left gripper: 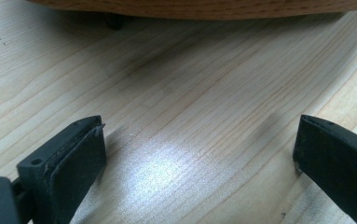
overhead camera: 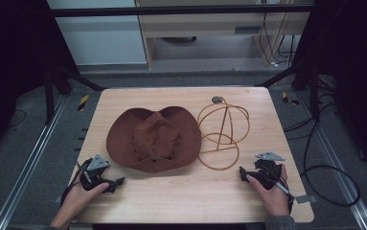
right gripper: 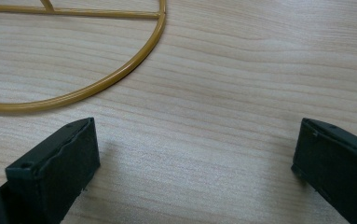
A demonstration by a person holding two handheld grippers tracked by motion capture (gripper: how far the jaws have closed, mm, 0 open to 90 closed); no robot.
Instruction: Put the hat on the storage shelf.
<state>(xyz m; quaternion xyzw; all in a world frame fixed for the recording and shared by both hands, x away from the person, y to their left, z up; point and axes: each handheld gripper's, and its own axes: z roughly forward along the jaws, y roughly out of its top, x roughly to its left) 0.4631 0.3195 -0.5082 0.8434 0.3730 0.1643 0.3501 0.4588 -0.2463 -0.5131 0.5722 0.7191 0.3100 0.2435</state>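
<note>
From above, the brown hat (overhead camera: 153, 139) lies mid-table with the wire stand (overhead camera: 222, 134) just right; the left gripper (left gripper: 199, 154) gapes near its brim; the right gripper (right gripper: 195, 154) gapes, empty, near the stand's ring; no writing readable.

Overall light: the high view is looking dim and muted, with the surroundings falling into near black at both sides.
Brightest area: the pale table (overhead camera: 186, 191) is catching most of the light from above.
Glare: a soft whitish sheen is spreading on the wood between the jaws in the left gripper view.
Shadows: a dark band is lying under the brown hat's (overhead camera: 153, 138) brim (left gripper: 199, 8); soft shadows are trailing beside the jaws.
Focus: the jaws close to each gripper camera are showing slightly soft, while the wood grain is reading sharp.
Detail: the high view is appearing grainy and low in resolution.
</note>
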